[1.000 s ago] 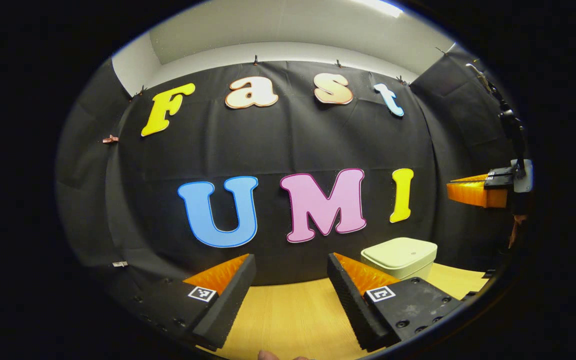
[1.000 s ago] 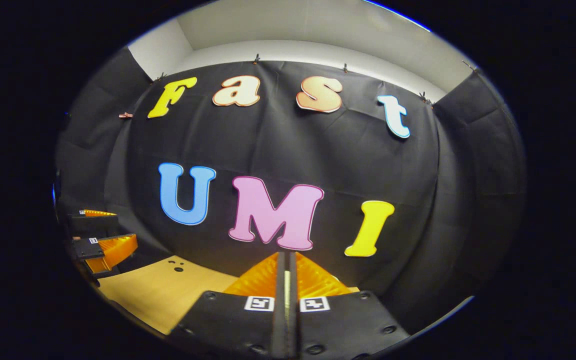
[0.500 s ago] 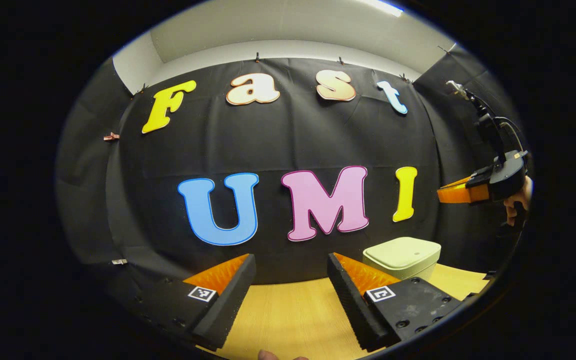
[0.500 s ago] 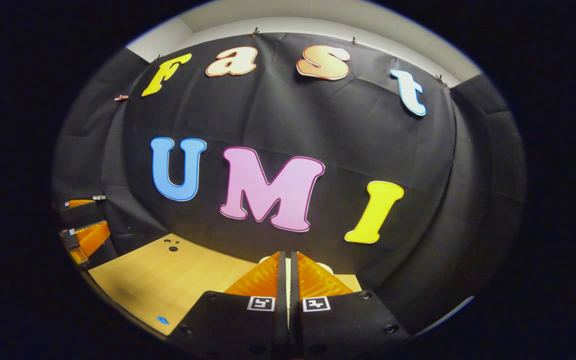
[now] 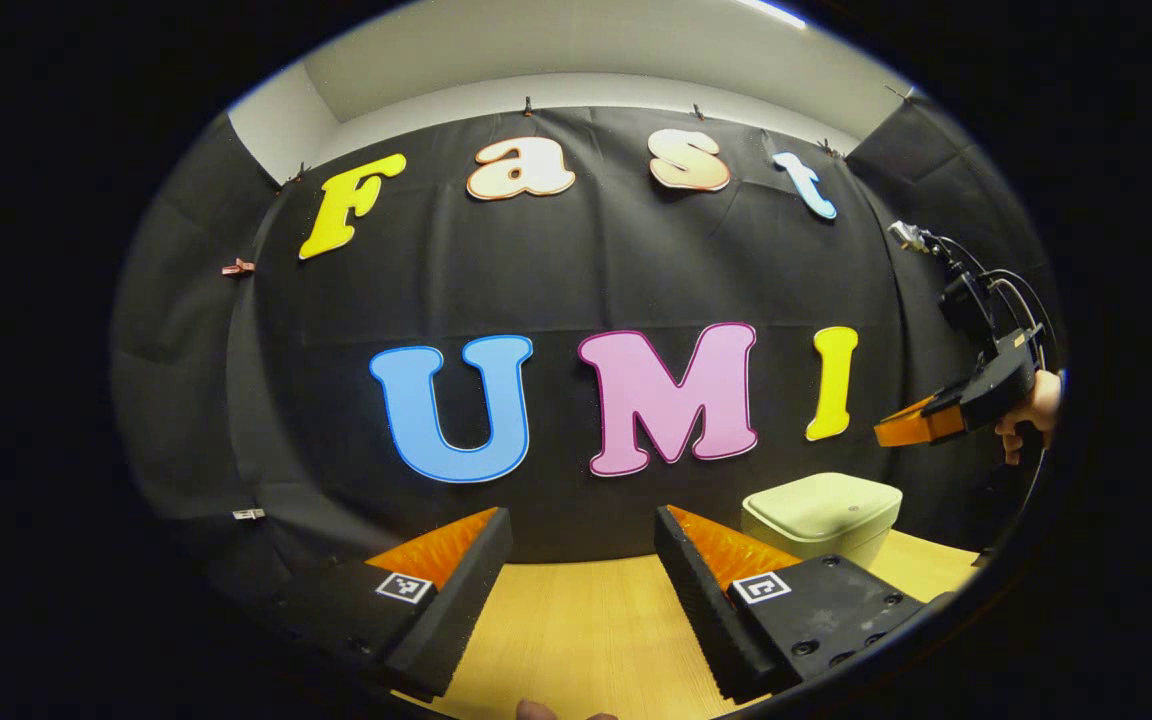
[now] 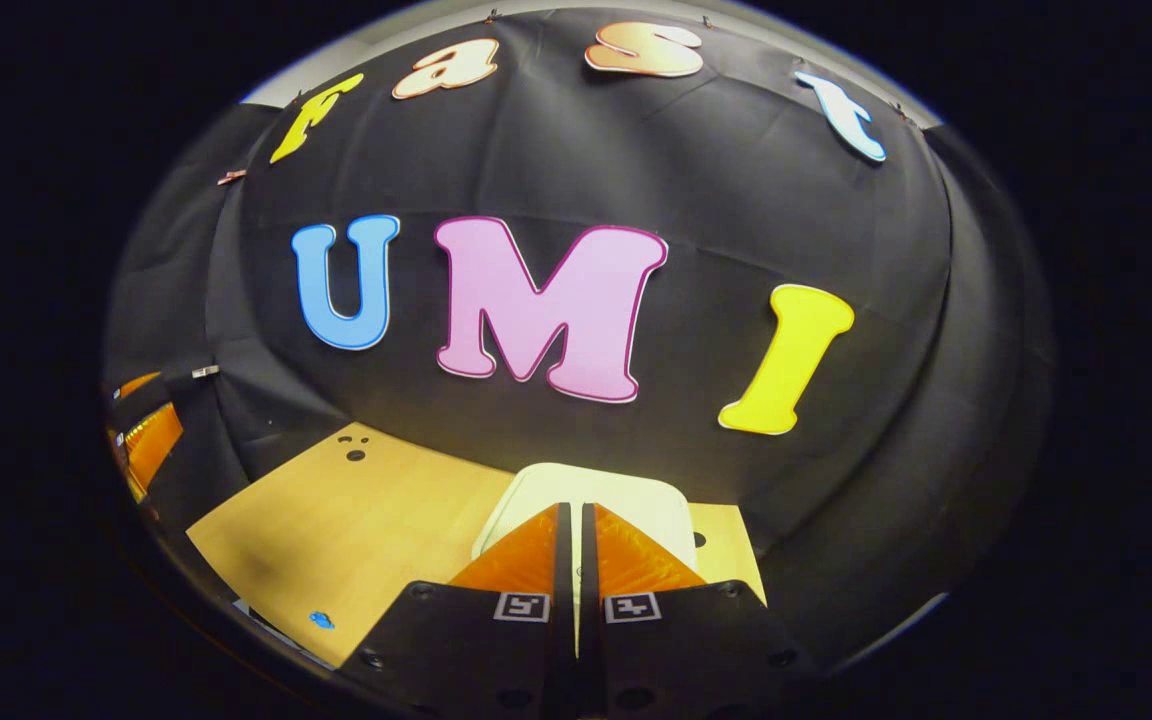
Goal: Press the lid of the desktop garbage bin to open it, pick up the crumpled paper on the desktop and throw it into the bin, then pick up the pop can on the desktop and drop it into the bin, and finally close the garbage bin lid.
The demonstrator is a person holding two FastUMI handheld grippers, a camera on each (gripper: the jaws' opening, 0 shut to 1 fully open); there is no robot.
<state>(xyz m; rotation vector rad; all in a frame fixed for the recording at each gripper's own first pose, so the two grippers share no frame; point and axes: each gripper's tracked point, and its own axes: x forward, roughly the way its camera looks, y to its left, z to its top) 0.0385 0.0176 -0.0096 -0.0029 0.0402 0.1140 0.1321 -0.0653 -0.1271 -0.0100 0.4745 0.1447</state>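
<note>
The cream desktop bin (image 5: 821,510) stands at the back right of the wooden table, its lid down. My left gripper (image 5: 581,522) hovers low over the table, open, with nothing between its fingers. In the left gripper view my right gripper (image 5: 886,430) hangs above and to the right of the bin, tilted down, held by a hand (image 5: 1031,405). In the right gripper view my right gripper (image 6: 573,510) is shut with nothing in it, and the bin lid (image 6: 626,490) lies just beyond its tips, partly hidden by the fingers.
The wooden table (image 6: 366,520) stretches left of the bin, with small dark holes (image 6: 354,450) near the back and a blue mark (image 6: 321,620) near the front edge. My left gripper (image 6: 146,440) is at the far left. Black cloth walls close in behind and to the right.
My right gripper has come down and tipped forward toward the bin, and the lid has come into its view. The left gripper has barely moved.
</note>
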